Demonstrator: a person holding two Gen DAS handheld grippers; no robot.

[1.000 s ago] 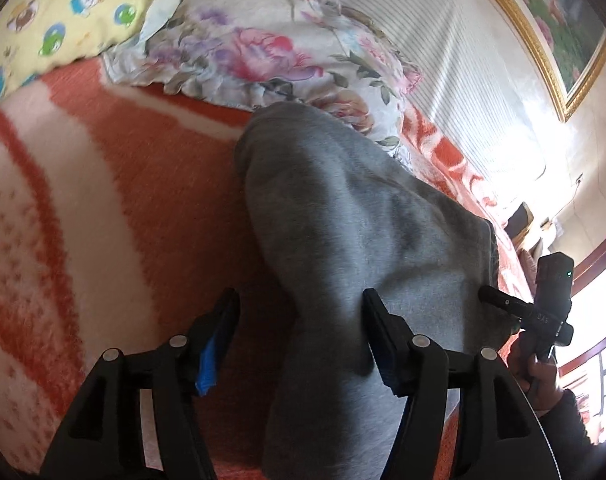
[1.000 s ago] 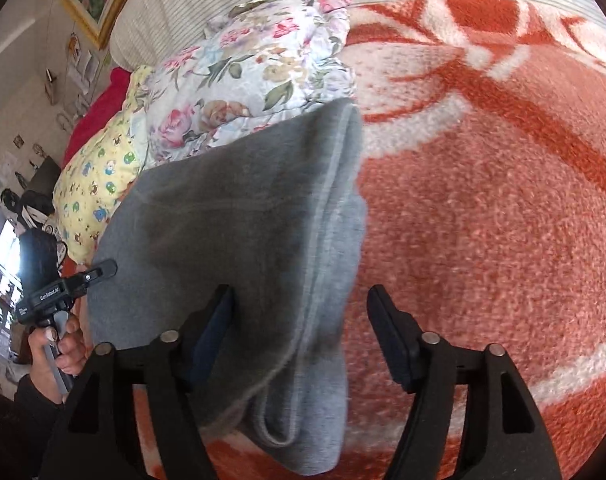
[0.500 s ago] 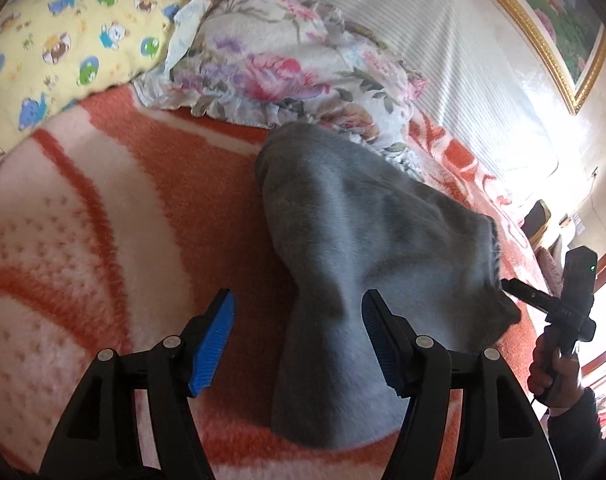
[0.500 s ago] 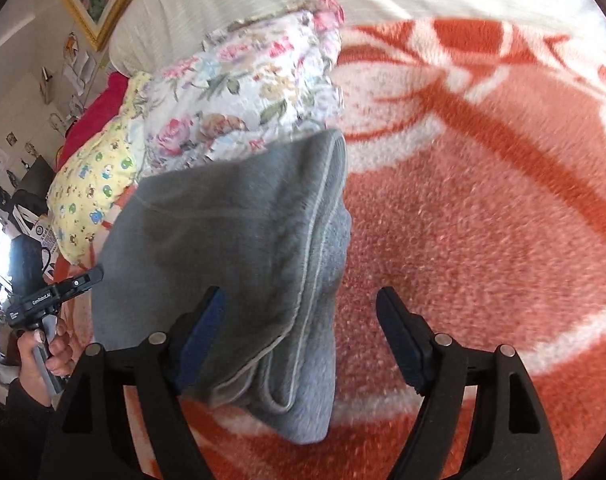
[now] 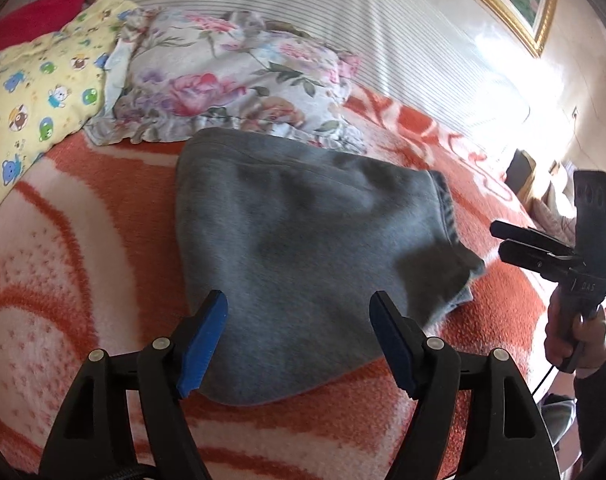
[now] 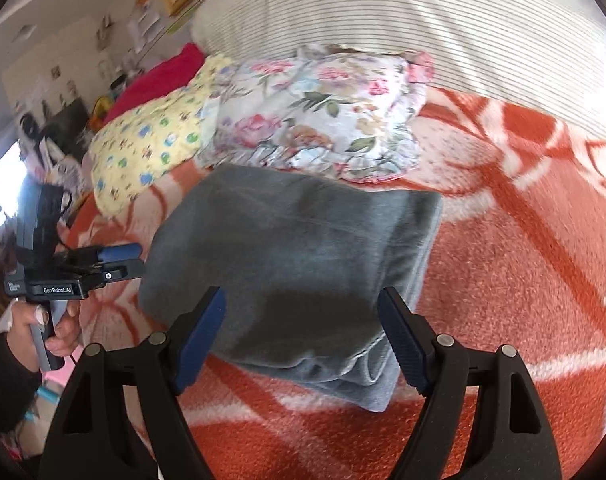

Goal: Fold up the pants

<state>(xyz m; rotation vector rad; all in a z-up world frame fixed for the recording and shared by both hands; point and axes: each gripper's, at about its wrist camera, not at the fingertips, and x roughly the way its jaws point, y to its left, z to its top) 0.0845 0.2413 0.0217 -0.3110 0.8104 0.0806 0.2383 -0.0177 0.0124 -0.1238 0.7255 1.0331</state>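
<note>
One folded grey pants (image 5: 303, 248) lay beside two pillows (image 5: 231, 84); both grippers' (image 5: 299, 316) jaws were spreading, nothing between; blanket (image 6: 523, 280) bare rightward.

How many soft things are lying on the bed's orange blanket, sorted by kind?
Grey folded pants: 1
Floral pillow: 1
Yellow cartoon-print pillow: 1
Red cushion: 1
Total: 4

A floral ruffled pillow (image 5: 231, 80) lies far on the orange-and-white patterned blanket (image 5: 83, 208). Left of it sits a yellow cartoon-print pillow (image 5: 35, 96).
</note>
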